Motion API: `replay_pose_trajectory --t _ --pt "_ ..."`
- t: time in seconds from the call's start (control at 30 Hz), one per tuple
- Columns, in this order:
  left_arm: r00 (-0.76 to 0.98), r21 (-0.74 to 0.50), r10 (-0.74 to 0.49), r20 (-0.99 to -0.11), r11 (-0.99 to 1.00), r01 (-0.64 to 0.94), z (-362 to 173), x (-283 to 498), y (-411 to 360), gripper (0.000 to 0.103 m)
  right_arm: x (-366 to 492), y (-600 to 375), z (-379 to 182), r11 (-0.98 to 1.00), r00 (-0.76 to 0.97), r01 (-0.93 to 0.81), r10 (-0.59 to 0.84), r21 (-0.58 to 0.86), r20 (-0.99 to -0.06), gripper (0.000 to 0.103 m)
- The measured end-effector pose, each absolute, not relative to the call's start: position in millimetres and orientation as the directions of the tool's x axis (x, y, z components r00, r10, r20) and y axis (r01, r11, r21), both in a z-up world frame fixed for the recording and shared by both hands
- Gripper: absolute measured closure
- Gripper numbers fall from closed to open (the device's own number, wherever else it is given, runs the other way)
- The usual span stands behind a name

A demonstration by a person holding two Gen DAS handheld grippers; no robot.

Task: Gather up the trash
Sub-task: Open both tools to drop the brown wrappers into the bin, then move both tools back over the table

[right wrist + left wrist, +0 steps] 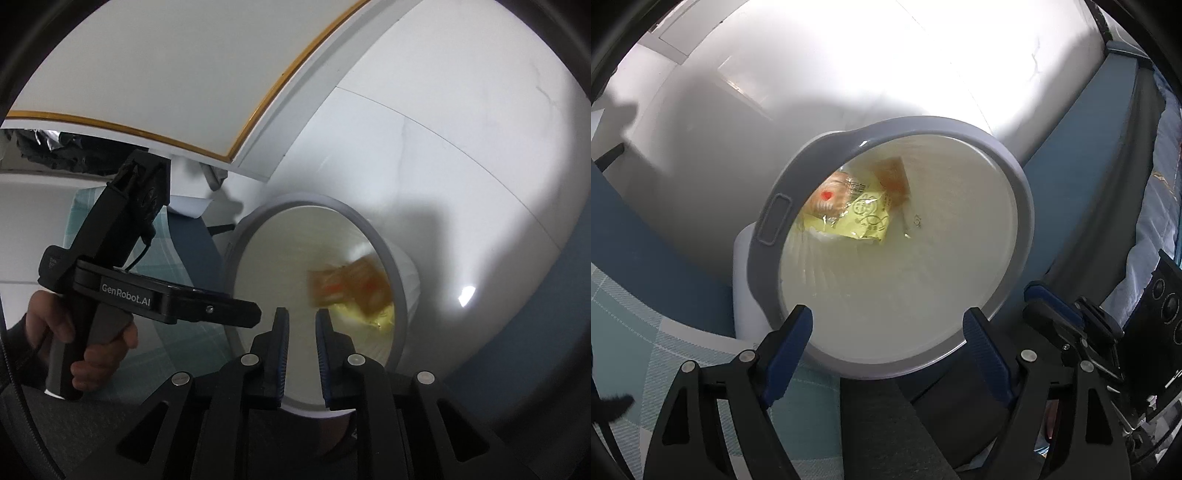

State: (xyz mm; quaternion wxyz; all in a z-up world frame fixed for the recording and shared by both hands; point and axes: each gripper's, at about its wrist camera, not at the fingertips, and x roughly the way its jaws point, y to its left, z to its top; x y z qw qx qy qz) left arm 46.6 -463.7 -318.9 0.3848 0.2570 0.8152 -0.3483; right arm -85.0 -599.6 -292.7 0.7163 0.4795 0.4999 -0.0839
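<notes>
Both grippers are held over the round white waste bin with a grey rim (768,221), which stands on pale floor beside a teal checked mat (635,295).

Left gripper (886,325): jaws spread wide, nothing between the blue pads; it is empty, poised above the near edge of the bin mouth.

Right gripper (301,325): jaws parted by a narrow gap, nothing between them; also empty. In the right wrist view an orange printed wrapper (351,284) appears blurred inside the bin mouth, far right of the fingertips. Judged to be falling or just landed; which cannot be told.

Contents of the bin, left wrist view: a yellow foil packet (868,218), a clear wrapper with a red mark (827,195) to its left, and a brown translucent sachet (894,177) beyond, all lying at the bottom on the far-left side.

Assessment: several pieces are deposited; this drop appears complete. No further trash is visible outside the bin, so what remains cannot be established from these views.
</notes>
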Motion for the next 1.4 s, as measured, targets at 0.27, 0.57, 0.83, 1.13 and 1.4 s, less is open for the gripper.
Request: replay_pose_trajectory --t 0.27,0.57,0.83,1.13,1.4 --pt "-0.449 -0.325 0.117 -0.886 0.534 0.78 -276 64 -483 0.022 -89 -596 -277 0.537 0.499 0.599 0.33 0.594 -0.801 0.069" --pt "-0.243 -0.256 -0.083 -0.967 0.376 0.891 -164 63 -485 0.022 -88 -598 -216 0.583 0.583 0.552 0.242 0.596 -0.776 0.052" --pt "0.026 -0.109 -0.328 -0.944 0.384 0.917 -49 61 -440 0.022 -84 -588 -126 0.672 0.694 0.456 0.141 0.583 -0.706 0.034" --pt "0.334 -0.032 -0.479 -0.811 0.607 0.794 34 61 -344 0.022 -83 -548 -35 0.776 0.803 0.305 0.102 0.552 -0.587 0.018" --pt "0.571 -0.098 -0.503 -0.649 0.799 0.593 94 68 -239 0.018 -72 -500 4 0.841 0.851 0.21 0.093 0.499 -0.516 0.011"
